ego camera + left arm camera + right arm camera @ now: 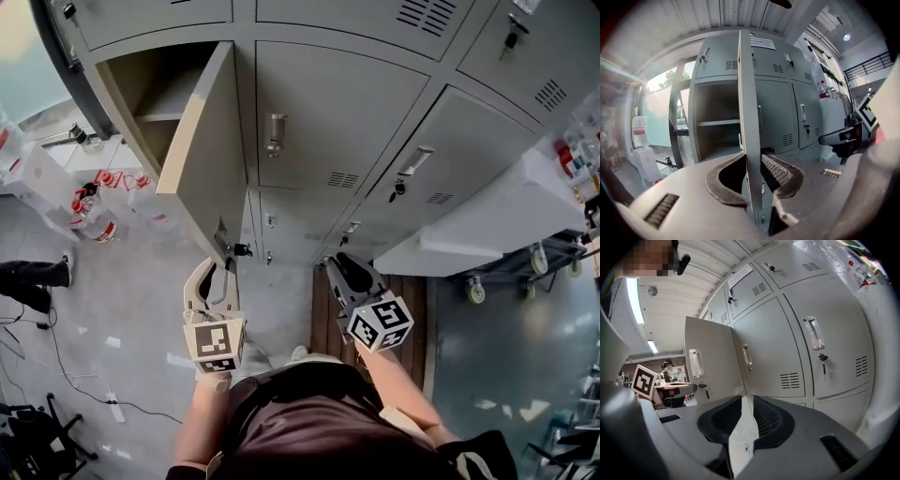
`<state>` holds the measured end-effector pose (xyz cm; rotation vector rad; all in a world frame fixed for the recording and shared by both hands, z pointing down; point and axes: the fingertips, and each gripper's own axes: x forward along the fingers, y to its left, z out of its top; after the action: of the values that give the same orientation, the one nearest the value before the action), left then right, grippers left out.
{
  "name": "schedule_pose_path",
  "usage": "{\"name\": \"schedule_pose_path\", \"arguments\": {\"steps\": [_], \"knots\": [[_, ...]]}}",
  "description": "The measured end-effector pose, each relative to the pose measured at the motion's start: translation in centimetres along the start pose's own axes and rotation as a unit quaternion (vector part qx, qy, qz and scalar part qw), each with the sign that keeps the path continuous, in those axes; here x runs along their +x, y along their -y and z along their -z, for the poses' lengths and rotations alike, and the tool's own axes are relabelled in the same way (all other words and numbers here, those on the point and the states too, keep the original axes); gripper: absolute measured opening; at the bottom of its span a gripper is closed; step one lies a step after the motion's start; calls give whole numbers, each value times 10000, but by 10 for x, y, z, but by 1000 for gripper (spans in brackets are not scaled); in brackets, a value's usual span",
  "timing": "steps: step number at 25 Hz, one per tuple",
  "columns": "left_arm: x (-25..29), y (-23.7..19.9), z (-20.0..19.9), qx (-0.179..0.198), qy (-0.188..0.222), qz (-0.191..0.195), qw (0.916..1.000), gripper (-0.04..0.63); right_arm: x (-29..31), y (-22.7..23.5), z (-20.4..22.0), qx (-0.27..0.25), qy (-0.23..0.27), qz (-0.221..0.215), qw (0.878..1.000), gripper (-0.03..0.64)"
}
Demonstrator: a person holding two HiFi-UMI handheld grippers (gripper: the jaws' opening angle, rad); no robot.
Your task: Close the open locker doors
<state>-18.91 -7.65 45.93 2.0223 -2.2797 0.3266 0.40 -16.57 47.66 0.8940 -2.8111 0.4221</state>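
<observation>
Nearest, the left gripper [214, 274] has its fingers clenched on the free edge of the upper locker door [199, 141], swung wide open at the locker bank's [337, 112] left end. Fingers of the right gripper [343, 270] pinch a lower locker door [740, 437] (seen edge-on).

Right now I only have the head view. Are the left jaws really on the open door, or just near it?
Observer: On it. The left gripper view shows the left gripper with its jaws closed on the door edge.
Operator: And the right jaws?
Observer: The right gripper grips a thin grey panel, seen edge-on. Whether it's another door I can't tell.
Operator: Does the open door have a handle on the outside?
Observer: Yes. The right gripper view shows a handle on its outer face.
</observation>
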Motion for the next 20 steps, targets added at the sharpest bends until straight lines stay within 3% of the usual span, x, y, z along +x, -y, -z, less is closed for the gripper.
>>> {"name": "schedule_pose_path", "arguments": {"steps": [6,13,20], "knots": [[-5,-61,8,-292,-60,-249,9992,100,49,-43,0,-42,-135,-243,9996,97],[7,-114,14,-282,50,-81,9996,112,98,-85,-3,-157,-201,-398,9989,97],[21,-153,15,-236,210,304,9990,115,137,-116,-6,-222,-194,-270,9992,97]]}}
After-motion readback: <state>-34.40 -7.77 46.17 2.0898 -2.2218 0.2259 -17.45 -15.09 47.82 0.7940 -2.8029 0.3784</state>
